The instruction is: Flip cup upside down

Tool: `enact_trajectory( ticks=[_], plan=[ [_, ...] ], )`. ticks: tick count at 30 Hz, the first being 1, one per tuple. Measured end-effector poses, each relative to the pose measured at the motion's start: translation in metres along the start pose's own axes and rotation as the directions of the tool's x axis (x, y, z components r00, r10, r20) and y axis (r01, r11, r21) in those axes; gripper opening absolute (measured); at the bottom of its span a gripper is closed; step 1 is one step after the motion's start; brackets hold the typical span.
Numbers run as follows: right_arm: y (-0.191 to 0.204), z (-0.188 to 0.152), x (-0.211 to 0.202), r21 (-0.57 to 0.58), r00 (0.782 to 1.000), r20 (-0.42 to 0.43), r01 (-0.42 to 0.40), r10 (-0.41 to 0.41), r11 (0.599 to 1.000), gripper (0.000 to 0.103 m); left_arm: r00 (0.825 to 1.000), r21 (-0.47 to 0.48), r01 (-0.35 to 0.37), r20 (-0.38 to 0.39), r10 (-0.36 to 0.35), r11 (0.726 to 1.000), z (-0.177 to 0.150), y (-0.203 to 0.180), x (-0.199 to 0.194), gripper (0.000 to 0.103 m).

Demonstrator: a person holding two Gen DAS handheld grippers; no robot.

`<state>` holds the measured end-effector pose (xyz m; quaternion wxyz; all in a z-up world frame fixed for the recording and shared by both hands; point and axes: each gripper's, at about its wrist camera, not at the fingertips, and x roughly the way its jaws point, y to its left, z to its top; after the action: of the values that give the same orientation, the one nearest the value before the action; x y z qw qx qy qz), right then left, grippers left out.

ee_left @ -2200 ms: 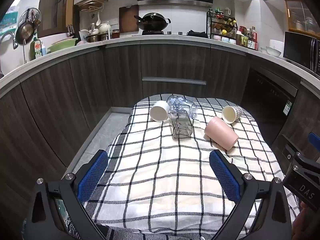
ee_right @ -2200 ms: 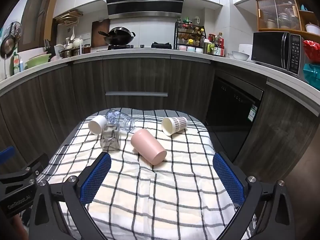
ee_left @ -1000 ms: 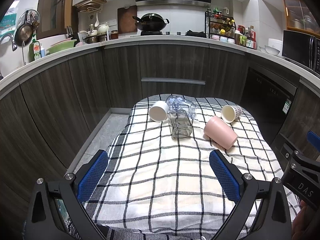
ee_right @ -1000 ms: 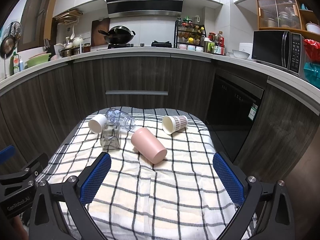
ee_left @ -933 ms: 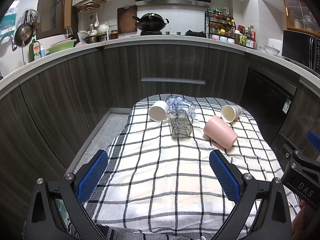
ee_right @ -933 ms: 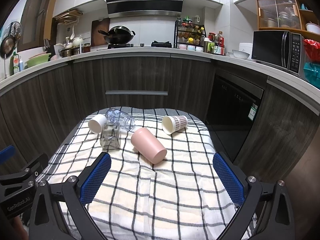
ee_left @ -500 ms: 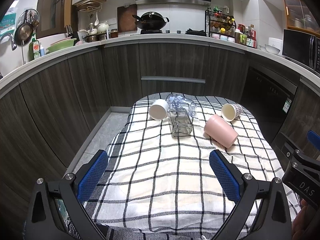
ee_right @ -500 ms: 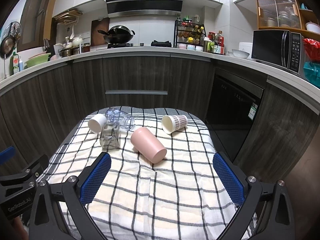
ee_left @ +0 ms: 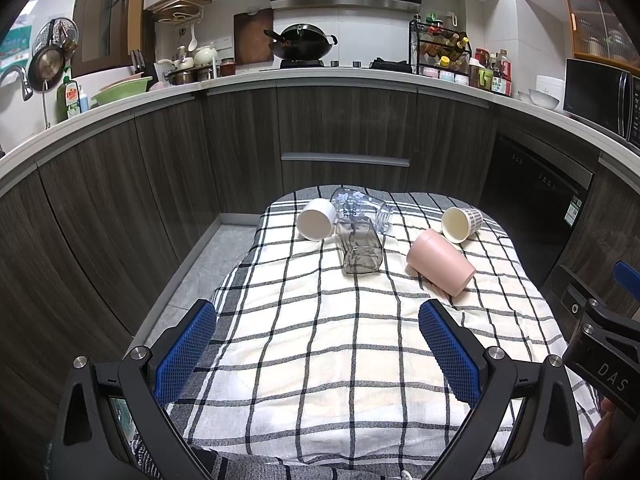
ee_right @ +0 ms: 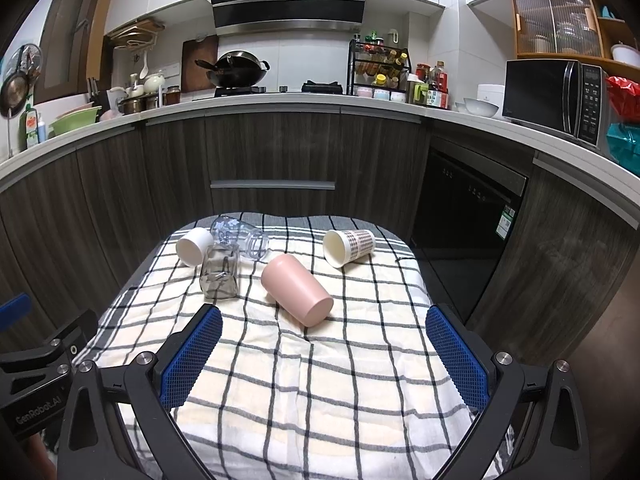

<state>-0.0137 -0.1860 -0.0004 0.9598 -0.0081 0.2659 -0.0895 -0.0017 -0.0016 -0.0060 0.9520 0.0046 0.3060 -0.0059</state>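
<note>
Left hand-held gripper: jaws spread wide, nothing between the blue textured pads, hovering over the near edge of the black-and-white checked cloth that covers the tabletop. From the right wrist view its black body shows at 8 o'clock.

Five cups lie on their sides on the cloth, all toward the far end, 12 o'clock from both grippers. Left to right:
- small white cylindrical cup, at about 11 o'clock, mouth facing the camera.
- clear round plastic cup with printed lettering, lying across the far edge, mouth toward 3 o'clock; it sits just behind the white cup and the next one, and I cannot tell if they touch.
- smoky grey square-sided glass tumbler, lying lengthwise, one end toward the camera, just beside the white cup.
- pale pink smooth plastic cup, at about 1 o'clock in the left wrist view, nearest of the five. Flat closed base points at 4 o'clock toward the near right, mouth facing away. In the right wrist view it sits nearly dead ahead at 12 o'clock.
- paper cup with a brown checked pattern and cream inside, farthest right, mouth toward 8 o'clock, apart from the pink one.

Right hand-held gripper: jaws also wide apart, holding nothing, blue pads over the cloth's near part. Pink cup lies beyond the fingertips, untouched.
</note>
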Motion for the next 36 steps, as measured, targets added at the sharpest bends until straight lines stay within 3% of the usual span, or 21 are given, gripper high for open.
enact_trajectory(
  ticks=[21,36],
  plan=[
    [0.007,0.005,0.005,-0.018,1.000,-0.011,-0.012,0.012,1.000,0.102,1.000,0.001,0.000,-0.005,0.000,1.000,0.003,-0.001,0.005,0.103],
    [0.028,0.044,0.050,-0.066,1.000,0.011,-0.005,0.006,0.998,0.102,1.000,-0.020,-0.006,-0.002,0.006,1.000,0.043,0.010,0.065,0.103]
  ],
)
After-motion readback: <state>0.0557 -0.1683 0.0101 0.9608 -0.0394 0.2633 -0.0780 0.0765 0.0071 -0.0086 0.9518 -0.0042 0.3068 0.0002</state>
